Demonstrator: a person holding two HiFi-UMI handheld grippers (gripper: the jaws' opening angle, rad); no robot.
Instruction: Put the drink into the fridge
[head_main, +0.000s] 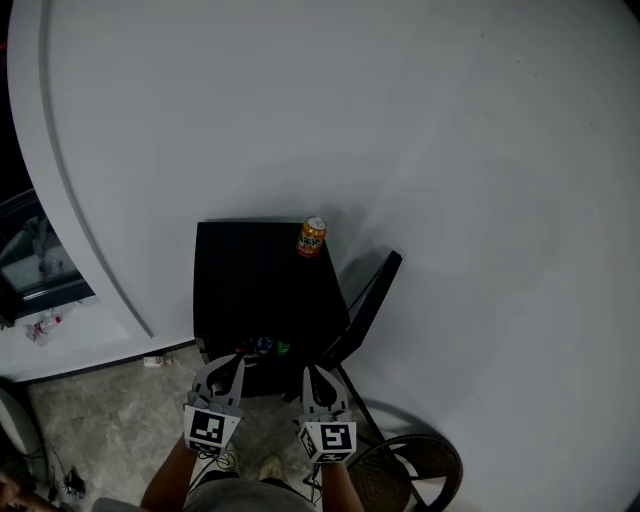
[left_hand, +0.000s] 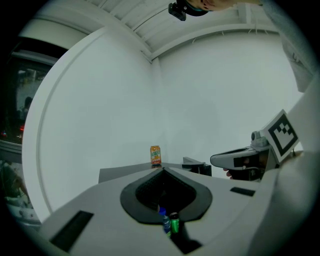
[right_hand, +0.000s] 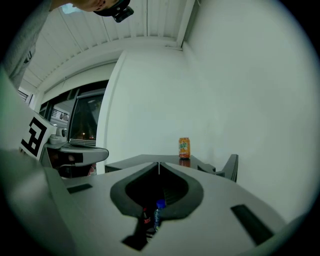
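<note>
An orange drink can (head_main: 311, 237) stands upright on the far right corner of the black mini fridge (head_main: 250, 285), whose door (head_main: 368, 300) hangs open.

A bare indoor room: white walls (head_main: 450, 130), stone floor (head_main: 110, 415), small black fridge (head_main: 250, 275).

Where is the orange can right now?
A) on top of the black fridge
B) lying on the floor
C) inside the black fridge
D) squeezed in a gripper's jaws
A: the orange drink can stands upright on the flat top of the black fridge, near its far right corner in the head view, with nothing touching it.
</note>
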